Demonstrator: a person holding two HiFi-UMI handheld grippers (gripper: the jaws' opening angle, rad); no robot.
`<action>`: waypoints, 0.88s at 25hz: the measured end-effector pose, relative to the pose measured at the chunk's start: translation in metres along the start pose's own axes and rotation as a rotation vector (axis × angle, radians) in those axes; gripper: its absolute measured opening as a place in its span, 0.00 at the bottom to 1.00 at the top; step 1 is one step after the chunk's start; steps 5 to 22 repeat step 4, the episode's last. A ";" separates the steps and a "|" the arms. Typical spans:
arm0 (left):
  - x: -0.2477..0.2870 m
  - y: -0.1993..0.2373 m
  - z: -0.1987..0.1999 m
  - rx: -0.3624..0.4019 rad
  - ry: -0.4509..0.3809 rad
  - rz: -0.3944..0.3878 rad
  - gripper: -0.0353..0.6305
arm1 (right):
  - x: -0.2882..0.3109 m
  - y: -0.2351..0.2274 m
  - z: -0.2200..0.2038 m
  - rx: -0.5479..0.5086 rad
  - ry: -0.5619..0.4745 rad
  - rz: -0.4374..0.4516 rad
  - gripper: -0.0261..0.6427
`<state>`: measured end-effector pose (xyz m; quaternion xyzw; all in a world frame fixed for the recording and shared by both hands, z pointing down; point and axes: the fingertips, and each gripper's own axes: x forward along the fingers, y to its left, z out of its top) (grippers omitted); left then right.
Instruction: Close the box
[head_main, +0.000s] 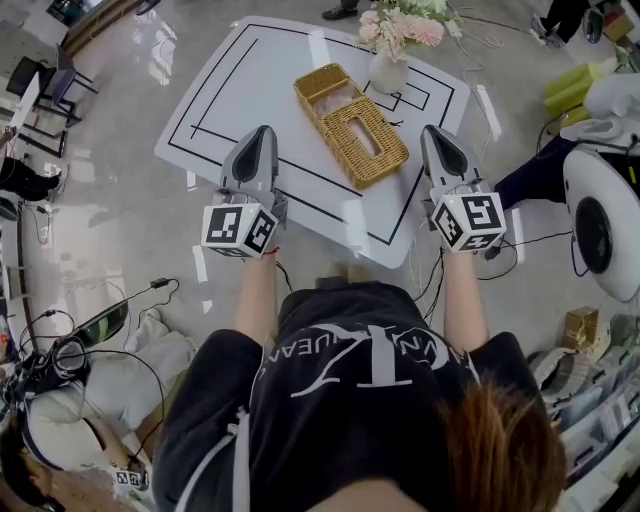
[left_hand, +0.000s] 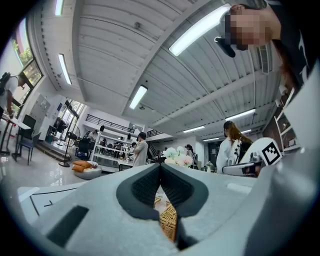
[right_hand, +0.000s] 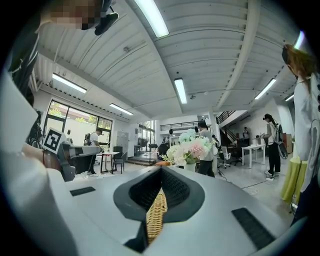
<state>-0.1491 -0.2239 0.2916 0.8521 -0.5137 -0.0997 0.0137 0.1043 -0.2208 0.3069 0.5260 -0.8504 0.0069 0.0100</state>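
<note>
A woven wicker box (head_main: 352, 122) lies open on the white table (head_main: 240, 90), its two halves side by side. The near half has a slot in its top, and the far half (head_main: 322, 82) is an open tray. My left gripper (head_main: 263, 133) hovers over the table just left of the box, shut and empty. To the right of the box my right gripper (head_main: 432, 133) is also shut and holds nothing. In the left gripper view a strip of wicker (left_hand: 169, 220) shows below the closed jaws. The right gripper view shows the same wicker (right_hand: 156, 215).
A white vase of pink flowers (head_main: 392, 45) stands on the table just behind the box. Black lines mark the tabletop. Cables lie on the floor (head_main: 120, 210) around the table, and a white round machine (head_main: 600, 225) stands at the right. People stand further back in the room.
</note>
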 end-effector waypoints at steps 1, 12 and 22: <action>0.000 0.000 0.000 0.001 -0.005 0.002 0.06 | 0.000 0.000 0.000 0.000 -0.001 0.001 0.04; 0.002 0.001 0.000 0.004 -0.016 0.005 0.06 | 0.002 -0.002 -0.003 0.000 -0.001 0.001 0.04; 0.002 0.001 0.000 0.004 -0.016 0.005 0.06 | 0.002 -0.002 -0.003 0.000 -0.001 0.001 0.04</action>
